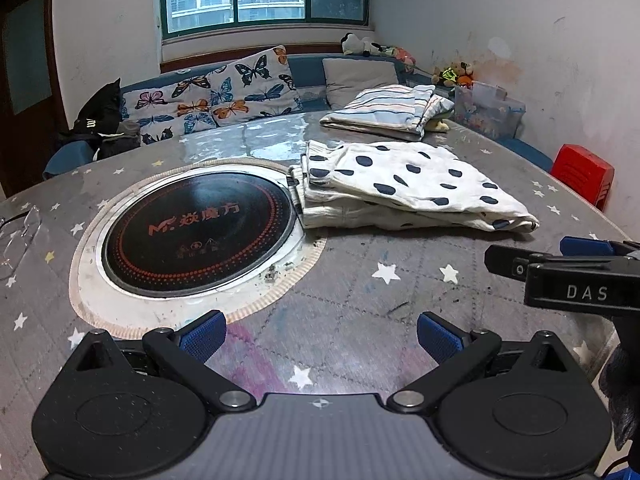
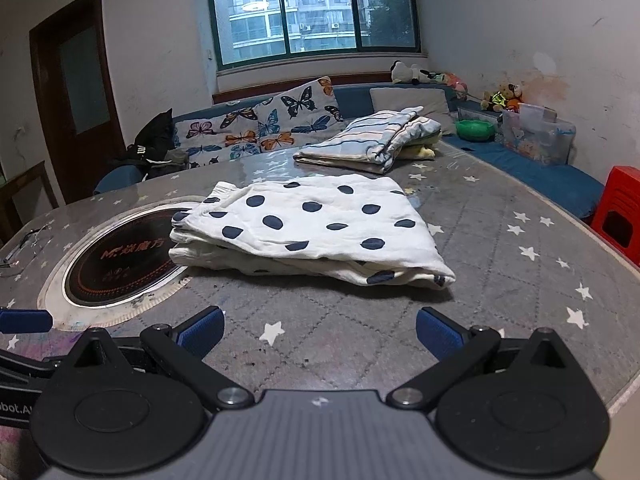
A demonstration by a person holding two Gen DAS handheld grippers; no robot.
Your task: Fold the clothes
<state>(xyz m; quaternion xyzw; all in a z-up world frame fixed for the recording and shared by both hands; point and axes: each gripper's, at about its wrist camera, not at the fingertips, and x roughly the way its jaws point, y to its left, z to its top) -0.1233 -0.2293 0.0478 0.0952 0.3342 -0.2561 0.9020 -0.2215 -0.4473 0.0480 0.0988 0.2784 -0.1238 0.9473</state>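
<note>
A white garment with dark blue dots (image 1: pixel 404 188) (image 2: pixel 312 228) lies folded in layers on the grey star-patterned table (image 1: pixel 360 304) (image 2: pixel 500 240), its left edge over the rim of the round cooktop. Behind it rests a folded striped garment (image 1: pixel 384 110) (image 2: pixel 368 140). My left gripper (image 1: pixel 320 338) is open over bare table in front of the cooktop, holding nothing. My right gripper (image 2: pixel 319 332) is open too, a short way in front of the dotted garment and apart from it. The right gripper (image 1: pixel 568 272) shows at the right edge of the left wrist view.
A black round cooktop (image 1: pixel 196 236) (image 2: pixel 116 264) is set into the table at the left. A sofa with a butterfly cushion (image 1: pixel 224 92) runs behind the table. A red stool (image 2: pixel 618 212), a clear storage box (image 2: pixel 536 136) and a green bowl (image 2: pixel 476 130) stand at the right.
</note>
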